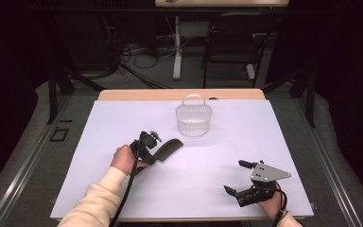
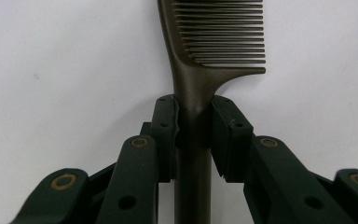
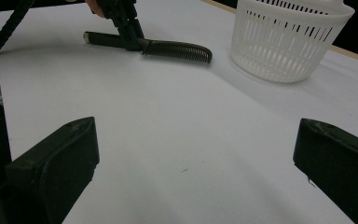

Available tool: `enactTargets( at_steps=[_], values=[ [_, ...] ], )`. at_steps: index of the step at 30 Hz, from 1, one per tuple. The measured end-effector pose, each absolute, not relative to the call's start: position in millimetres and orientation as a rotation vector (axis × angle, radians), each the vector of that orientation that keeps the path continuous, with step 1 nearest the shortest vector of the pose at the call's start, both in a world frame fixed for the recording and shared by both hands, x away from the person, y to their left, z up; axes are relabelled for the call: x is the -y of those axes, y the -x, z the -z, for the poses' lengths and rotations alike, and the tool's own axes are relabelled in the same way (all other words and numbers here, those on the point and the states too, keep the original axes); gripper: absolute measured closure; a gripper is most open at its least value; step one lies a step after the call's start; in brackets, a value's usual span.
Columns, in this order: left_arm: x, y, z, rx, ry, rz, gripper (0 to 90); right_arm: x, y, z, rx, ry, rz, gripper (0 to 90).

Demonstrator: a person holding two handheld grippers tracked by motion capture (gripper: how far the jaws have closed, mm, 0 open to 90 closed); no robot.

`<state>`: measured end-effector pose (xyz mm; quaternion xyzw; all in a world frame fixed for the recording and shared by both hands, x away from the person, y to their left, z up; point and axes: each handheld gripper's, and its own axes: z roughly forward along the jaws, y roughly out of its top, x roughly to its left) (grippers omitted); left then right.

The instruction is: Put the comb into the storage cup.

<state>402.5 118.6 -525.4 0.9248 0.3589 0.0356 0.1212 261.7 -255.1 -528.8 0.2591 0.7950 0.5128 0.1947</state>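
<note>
Your left claw (image 2: pixel 193 135) clamps the comb (image 2: pixel 214 42) by its handle near the bench (image 1: pixel 123 118) middle, teeth toward the basket (image 1: pixel 194 120) by the far edge; your right claw (image 1: pixel 238 182) waits open, near-right corner.

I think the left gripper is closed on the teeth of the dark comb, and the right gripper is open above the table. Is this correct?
Not quite. The left gripper is closed on the handle of the dark comb, just below the teeth, as the left gripper view shows. The rest holds: the right gripper is open above the table.
</note>
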Motion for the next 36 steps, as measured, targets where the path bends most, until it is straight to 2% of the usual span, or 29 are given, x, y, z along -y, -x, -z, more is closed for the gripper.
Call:
enactTargets(
  at_steps=[12,36],
  values=[
    [-128.0,-393.3,516.7,-1.026,-2.633,-0.117,72.4,255.0,-261.8,528.9,-2.229,-0.730,-1.435,0.0],
    [-149.8,-372.4,496.8,-0.972,-2.411,-0.246,72.4,254.6,-261.7,529.0,-2.232,-0.726,-1.426,0.0]
  ],
)
